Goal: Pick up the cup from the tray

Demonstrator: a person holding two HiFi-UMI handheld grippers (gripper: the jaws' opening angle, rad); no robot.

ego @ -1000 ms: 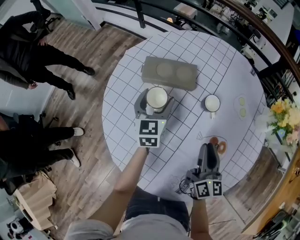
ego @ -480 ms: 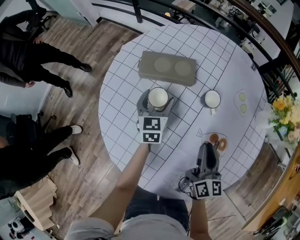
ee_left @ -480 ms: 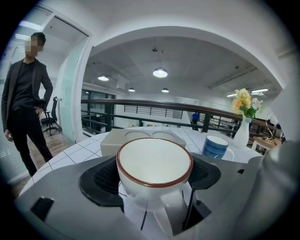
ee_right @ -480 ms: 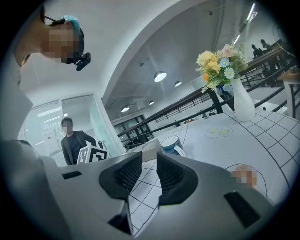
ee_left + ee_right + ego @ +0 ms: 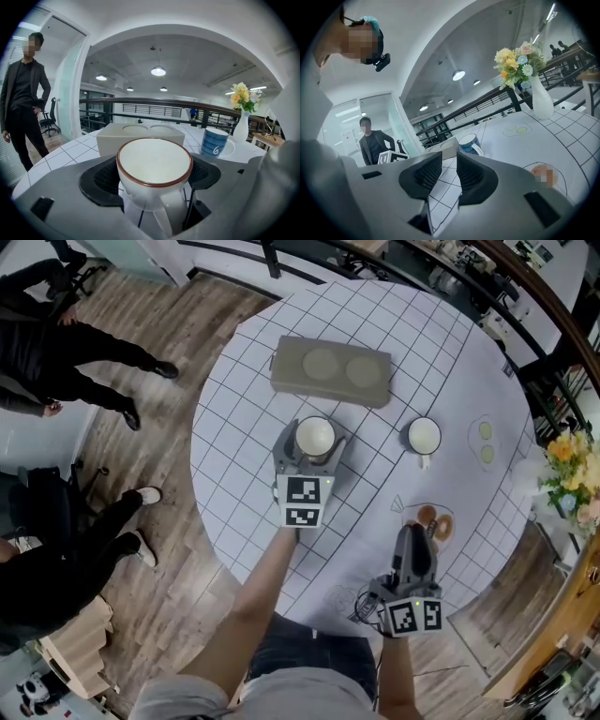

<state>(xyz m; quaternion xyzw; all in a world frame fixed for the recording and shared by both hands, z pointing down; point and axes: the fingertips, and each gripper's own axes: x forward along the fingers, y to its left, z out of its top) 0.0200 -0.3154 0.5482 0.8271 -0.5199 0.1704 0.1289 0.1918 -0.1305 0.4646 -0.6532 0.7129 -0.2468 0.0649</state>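
Observation:
A white cup [image 5: 315, 437] with a brown rim sits between the jaws of my left gripper [image 5: 312, 442], just on my side of the grey tray [image 5: 281, 371]. In the left gripper view the black pads [image 5: 101, 180] press both sides of the cup [image 5: 154, 161], its handle toward the camera. It hangs low over the gridded table; whether it touches I cannot tell. The tray [image 5: 108, 140] shows two empty round hollows. My right gripper [image 5: 415, 545] hovers near the table's front edge, its jaws a little apart with nothing between them [image 5: 449, 161].
A blue cup [image 5: 424, 437] stands right of the tray, also visible as the blue cup [image 5: 214, 140]. A vase of flowers [image 5: 572, 474] is at the far right edge. A doughnut drawing [image 5: 436, 526] lies ahead of the right gripper. People [image 5: 56, 343] stand left of the round table.
My left gripper with the cup has come slightly toward me from the tray and sunk toward the table. The right gripper has stayed where it was.

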